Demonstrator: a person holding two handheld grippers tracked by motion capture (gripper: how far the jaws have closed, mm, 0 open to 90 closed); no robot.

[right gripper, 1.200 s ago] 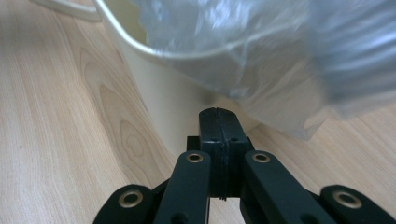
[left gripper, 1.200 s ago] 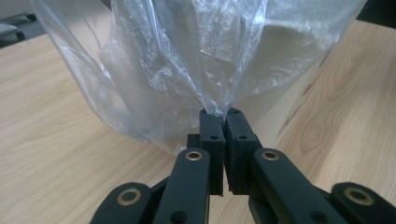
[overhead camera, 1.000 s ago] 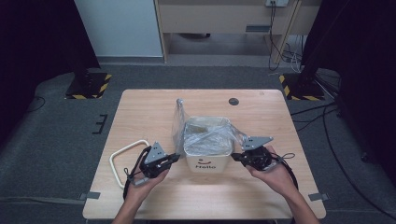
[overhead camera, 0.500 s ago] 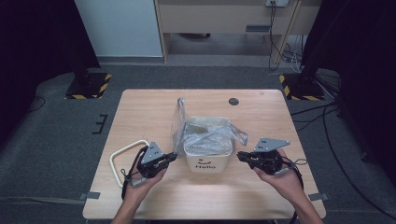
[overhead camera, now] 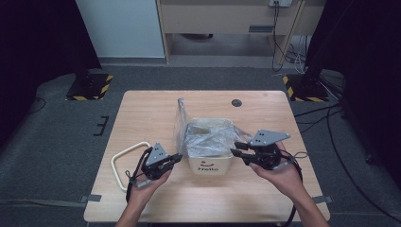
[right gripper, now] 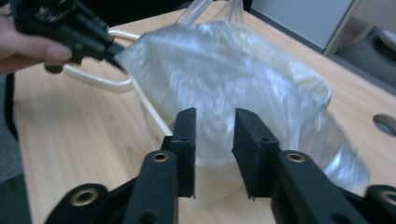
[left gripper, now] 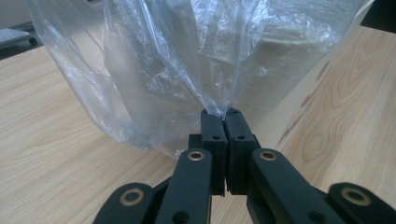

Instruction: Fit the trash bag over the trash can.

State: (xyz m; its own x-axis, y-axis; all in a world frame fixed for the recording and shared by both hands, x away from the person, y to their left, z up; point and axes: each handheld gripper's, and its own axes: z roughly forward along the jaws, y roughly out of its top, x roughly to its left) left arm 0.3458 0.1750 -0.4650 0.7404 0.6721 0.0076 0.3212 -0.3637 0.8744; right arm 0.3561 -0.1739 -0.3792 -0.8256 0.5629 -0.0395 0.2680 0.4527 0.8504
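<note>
left hand-held gripper (left gripper: 226, 114): jaws pressed together, pinching the clear plastic bag (overhead camera: 205, 137) at its left edge, lower centre of frame. the bag lines a white bin (overhead camera: 210, 163) at mid-desk (overhead camera: 142, 109). right hand-held gripper (right gripper: 214, 123): jaws have just been opening, now spread, nothing clamped, bag film behind them. white loop (overhead camera: 124, 158) lies lower left.

Left gripper (left gripper: 226, 114) clamped on clear plastic bag (left gripper: 154, 70) above wooden table (left gripper: 51, 158).
</note>
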